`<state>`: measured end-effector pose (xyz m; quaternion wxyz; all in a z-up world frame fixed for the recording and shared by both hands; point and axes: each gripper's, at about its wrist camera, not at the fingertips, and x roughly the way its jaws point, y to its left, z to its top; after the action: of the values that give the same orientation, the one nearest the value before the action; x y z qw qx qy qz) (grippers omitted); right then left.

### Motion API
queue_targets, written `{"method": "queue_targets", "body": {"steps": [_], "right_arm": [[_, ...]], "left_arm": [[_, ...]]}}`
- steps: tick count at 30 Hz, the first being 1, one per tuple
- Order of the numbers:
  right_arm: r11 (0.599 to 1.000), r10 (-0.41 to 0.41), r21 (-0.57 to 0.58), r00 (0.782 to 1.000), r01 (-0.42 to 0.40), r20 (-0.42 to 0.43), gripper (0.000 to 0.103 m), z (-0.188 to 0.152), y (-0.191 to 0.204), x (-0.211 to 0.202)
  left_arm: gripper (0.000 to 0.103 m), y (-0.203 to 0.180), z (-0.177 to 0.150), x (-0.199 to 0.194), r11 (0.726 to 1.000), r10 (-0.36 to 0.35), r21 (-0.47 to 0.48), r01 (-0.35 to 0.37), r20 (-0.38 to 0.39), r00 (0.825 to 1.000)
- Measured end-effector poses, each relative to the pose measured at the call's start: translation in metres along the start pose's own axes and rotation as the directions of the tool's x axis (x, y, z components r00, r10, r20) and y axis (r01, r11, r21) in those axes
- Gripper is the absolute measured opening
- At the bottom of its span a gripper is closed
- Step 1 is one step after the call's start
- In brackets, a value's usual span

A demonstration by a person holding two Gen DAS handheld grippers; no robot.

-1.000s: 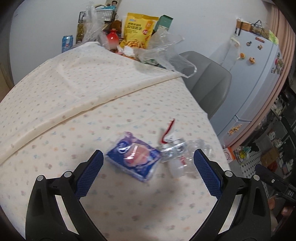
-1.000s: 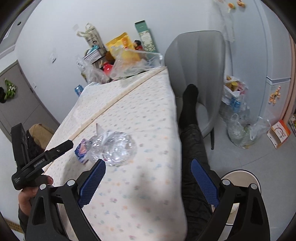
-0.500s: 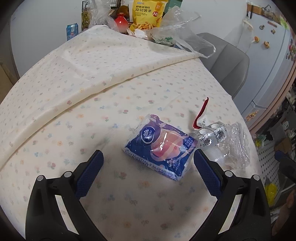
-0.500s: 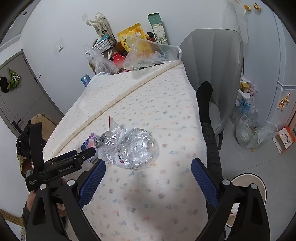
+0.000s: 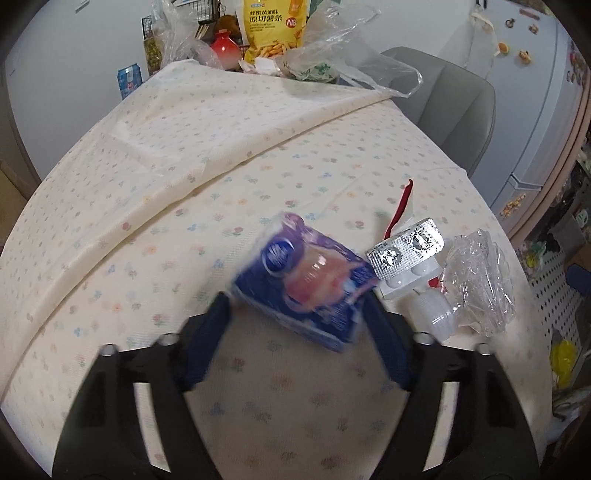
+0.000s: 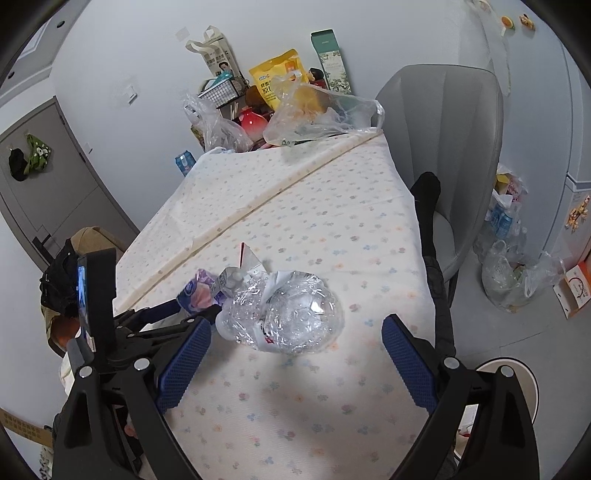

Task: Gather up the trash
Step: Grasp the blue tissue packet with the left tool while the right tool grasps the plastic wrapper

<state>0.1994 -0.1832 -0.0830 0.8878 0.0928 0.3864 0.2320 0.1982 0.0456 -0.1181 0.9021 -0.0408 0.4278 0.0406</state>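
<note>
A blue and pink tissue packet (image 5: 308, 286) lies on the floral tablecloth (image 5: 258, 177). My left gripper (image 5: 299, 314) has closed around it, one blue finger on each side, touching its edges. Beside it to the right lie a silver blister pack (image 5: 410, 249), a red and white wrapper scrap (image 5: 400, 201) and a crushed clear plastic bottle (image 5: 476, 282). In the right wrist view my right gripper (image 6: 295, 354) is open and empty just in front of the crushed bottle (image 6: 291, 314); the packet (image 6: 197, 290) shows to its left.
At the table's far end stand a yellow snack bag (image 5: 273, 27), a red jar (image 5: 223, 51), a clear plastic bag (image 5: 347, 62) and a blue can (image 5: 129, 79). A grey chair (image 6: 454, 147) stands at the table's right side. Plastic bags (image 6: 513, 277) lie on the floor.
My left gripper has moved forward over the tissue packet and closed its fingers onto it. My right gripper has moved closer to the crushed bottle and stays open.
</note>
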Motion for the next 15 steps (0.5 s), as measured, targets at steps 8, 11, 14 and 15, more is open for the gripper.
{"method": "queue_targets", "body": {"steps": [8,11,14,15], "right_arm": [[0.992,0.025,-0.121,1.000,-0.024,0.001,0.088,0.012,0.039,0.009],[0.981,0.041,-0.187,0.999,-0.044,-0.022,0.080,0.016,0.059,0.021],[0.970,0.055,-0.233,0.997,-0.064,-0.045,0.070,0.022,0.074,0.031],[0.967,0.054,-0.246,0.997,-0.064,-0.049,0.069,0.024,0.079,0.036]], "left_arm": [[0.010,0.029,-0.005,-0.023,0.991,-0.075,-0.101,0.082,0.070,0.995],[0.010,0.042,-0.007,-0.032,0.987,-0.080,-0.130,0.093,0.098,0.992],[0.010,0.053,-0.009,-0.039,0.984,-0.082,-0.145,0.099,0.117,0.990],[0.010,0.056,-0.009,-0.041,0.983,-0.083,-0.151,0.101,0.123,0.989]]}}
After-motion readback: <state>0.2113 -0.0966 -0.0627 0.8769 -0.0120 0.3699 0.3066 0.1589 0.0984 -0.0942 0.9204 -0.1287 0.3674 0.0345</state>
